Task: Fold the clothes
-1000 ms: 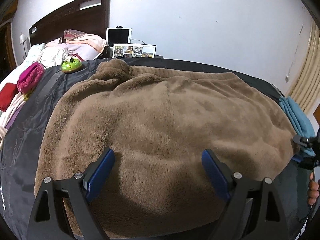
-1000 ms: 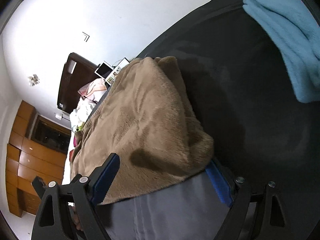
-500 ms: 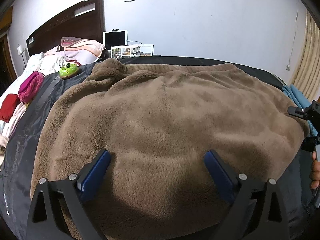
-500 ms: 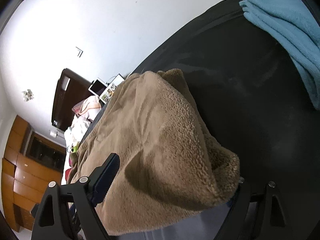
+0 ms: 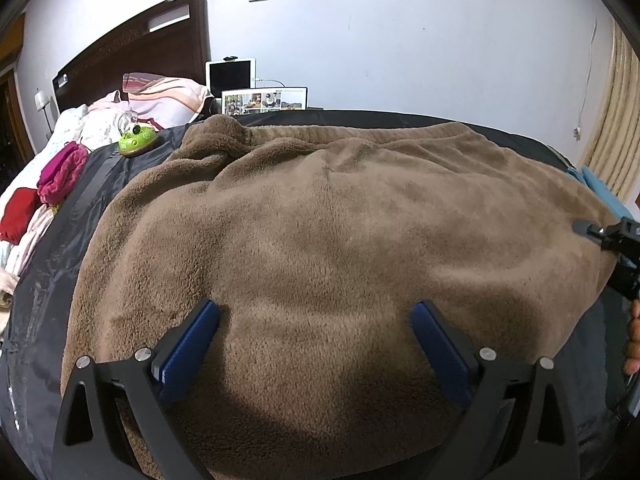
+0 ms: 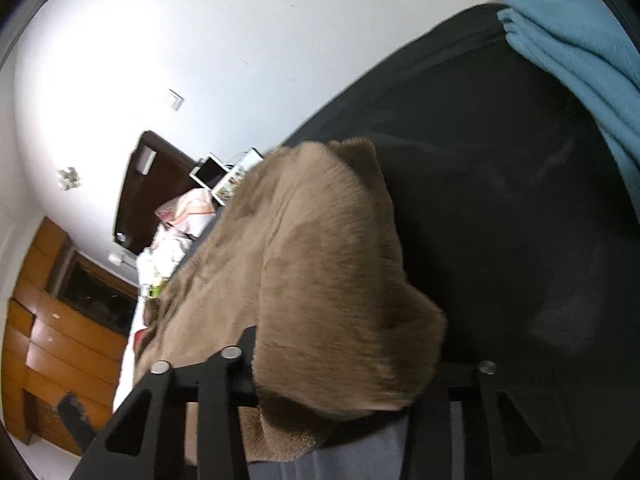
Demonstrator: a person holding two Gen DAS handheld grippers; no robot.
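A large brown fleece garment (image 5: 320,240) lies spread over the dark bed cover (image 5: 48,304). My left gripper (image 5: 316,332) is open, its blue pads (image 5: 192,344) just above the garment's near edge, holding nothing. In the right wrist view the garment's corner (image 6: 344,304) bulges between the fingers of my right gripper (image 6: 348,364), which is shut on it; the pads are hidden by the fleece. The right gripper also shows at the right edge of the left wrist view (image 5: 616,240).
A folded blue towel (image 6: 580,48) lies at the bed's far right. Pink and red clothes (image 5: 60,172), a green toy (image 5: 136,140), pillows (image 5: 168,92), a tablet (image 5: 230,74) and a headboard (image 5: 132,52) are at the left and back. A wooden wardrobe (image 6: 48,344) stands beyond.
My right gripper has closed on the garment's corner, which now fills the gap between its fingers. My left gripper has stayed open and dropped slightly towards the garment.
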